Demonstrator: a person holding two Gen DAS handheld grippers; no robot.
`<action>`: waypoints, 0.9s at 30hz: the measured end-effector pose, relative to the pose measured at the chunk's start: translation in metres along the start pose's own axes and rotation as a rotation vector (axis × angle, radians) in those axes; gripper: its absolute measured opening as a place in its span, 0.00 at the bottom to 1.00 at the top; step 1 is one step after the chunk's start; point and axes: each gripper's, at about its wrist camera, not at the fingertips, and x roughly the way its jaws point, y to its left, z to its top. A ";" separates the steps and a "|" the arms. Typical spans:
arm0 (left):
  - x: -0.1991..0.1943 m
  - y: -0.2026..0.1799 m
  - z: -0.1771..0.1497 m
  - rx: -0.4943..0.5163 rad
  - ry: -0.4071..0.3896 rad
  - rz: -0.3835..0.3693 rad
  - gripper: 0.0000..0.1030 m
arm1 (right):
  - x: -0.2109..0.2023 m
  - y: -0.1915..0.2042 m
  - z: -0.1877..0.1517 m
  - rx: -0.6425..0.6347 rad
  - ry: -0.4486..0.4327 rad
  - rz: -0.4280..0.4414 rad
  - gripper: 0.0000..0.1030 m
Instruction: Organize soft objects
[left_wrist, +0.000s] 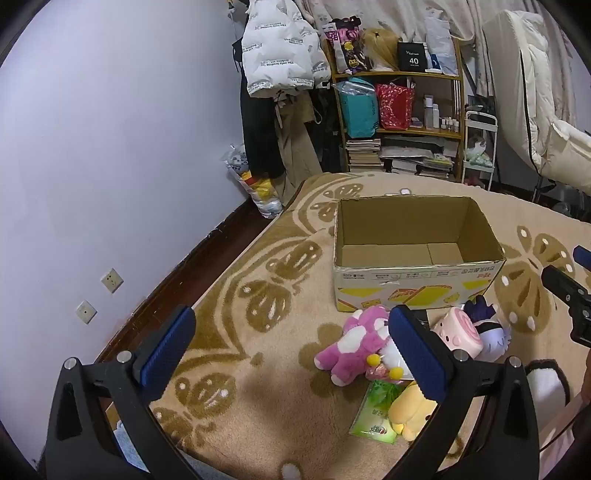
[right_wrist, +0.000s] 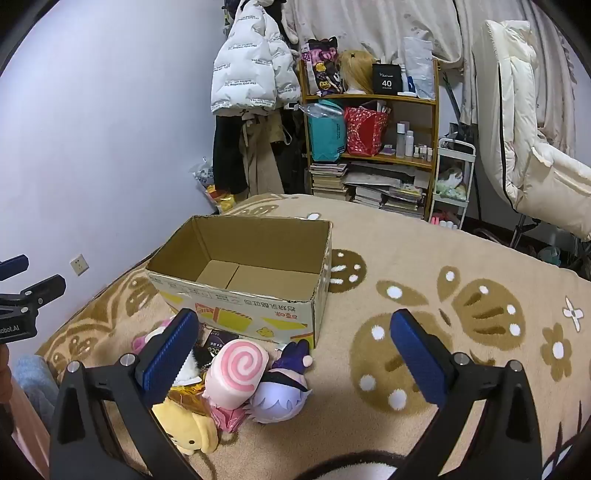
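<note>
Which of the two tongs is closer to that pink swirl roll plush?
Right, probably. The pink swirl roll plush lies just past the right tongs' left finger. The left tongs hover off to its left, with the pink-and-white plush nearer their right finger. Both are open and hold nothing.

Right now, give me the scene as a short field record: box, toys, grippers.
surface: patterned beige blanket
box: open cardboard box, upright, nothing visible inside
toys: in a heap on the blanket in front of the box, none in it
toy list: pink plush, pink swirl roll, purple-haired doll, yellow plush
other item: green packet beside the yellow plush
left gripper: open, holding nothing
right gripper: open, holding nothing
background: shelf with books and bags
</note>
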 end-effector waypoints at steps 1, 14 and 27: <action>0.000 0.000 0.000 -0.005 0.008 -0.006 1.00 | 0.000 0.000 0.000 -0.001 0.001 -0.002 1.00; 0.000 -0.001 0.000 -0.002 0.004 -0.007 1.00 | 0.000 0.001 0.000 -0.001 -0.004 0.001 1.00; 0.003 0.000 -0.001 -0.005 0.008 -0.011 1.00 | 0.001 0.002 -0.001 -0.001 -0.003 0.000 1.00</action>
